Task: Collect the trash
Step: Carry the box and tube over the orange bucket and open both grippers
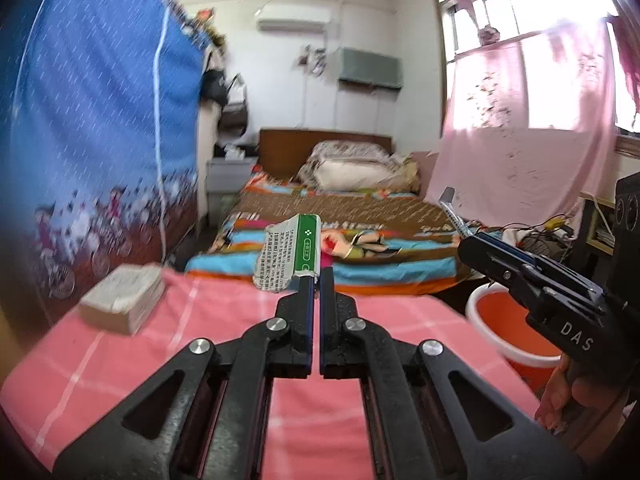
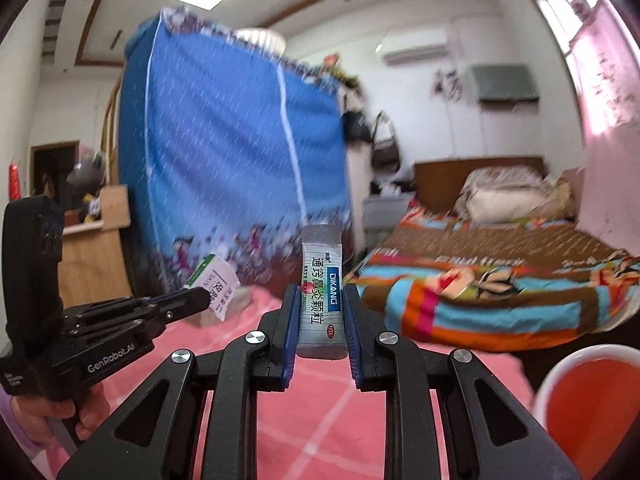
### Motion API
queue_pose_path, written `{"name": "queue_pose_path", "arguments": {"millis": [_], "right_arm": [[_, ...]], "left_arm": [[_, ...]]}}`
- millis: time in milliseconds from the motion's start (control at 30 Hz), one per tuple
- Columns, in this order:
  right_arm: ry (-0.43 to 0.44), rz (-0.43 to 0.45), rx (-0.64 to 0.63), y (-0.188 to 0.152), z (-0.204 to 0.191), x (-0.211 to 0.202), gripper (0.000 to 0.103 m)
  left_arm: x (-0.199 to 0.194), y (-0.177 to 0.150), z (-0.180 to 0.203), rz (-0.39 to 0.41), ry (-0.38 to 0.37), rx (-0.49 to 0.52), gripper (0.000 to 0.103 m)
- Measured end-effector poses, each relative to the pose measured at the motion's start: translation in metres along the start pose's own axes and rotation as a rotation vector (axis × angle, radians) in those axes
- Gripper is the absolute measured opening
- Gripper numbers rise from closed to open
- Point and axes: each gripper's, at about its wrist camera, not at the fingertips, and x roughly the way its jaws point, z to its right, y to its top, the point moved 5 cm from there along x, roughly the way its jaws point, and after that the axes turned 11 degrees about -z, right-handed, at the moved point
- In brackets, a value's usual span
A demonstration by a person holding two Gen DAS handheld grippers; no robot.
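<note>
Torn green-and-white carton scrap (image 1: 290, 252) pinched by its lower edge at the very tips of the left tongs (image 1: 316, 276), standing upright above them, green band to the right, printed white flap ragged on the left, lifted off the pink checked cloth; silver sachet (image 2: 322, 292) with blue "DIKANG" strip and black characters clamped upright between the pads of the right tongs (image 2: 322, 312), crimped top rising above the tips, bottom edge down between the pads; red bucket with white rim (image 1: 486, 320) low to the right of both tongs.
</note>
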Motion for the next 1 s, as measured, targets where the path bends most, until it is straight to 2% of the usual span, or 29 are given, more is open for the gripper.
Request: {"name": "queue_pose_path", "arguments": {"millis": [300, 567, 1000], "right_arm": [[-0.141, 0.118, 0.034, 0.008, 0.044, -0.046, 0.019], [-0.259, 0.141, 0.078, 0.001, 0.085, -0.073, 0.019], [-0.401, 0.102, 0.193, -0.022, 0.151, -0.098, 0.019]], "left_arm": [[0.001, 0.016, 0.064, 0.072, -0.086, 0.122, 0.004], [0.011, 0.019, 0.122, 0.096, -0.177, 0.204, 0.004], [0.047, 0.012, 0.196, 0.014, -0.287, 0.271, 0.005]]}}
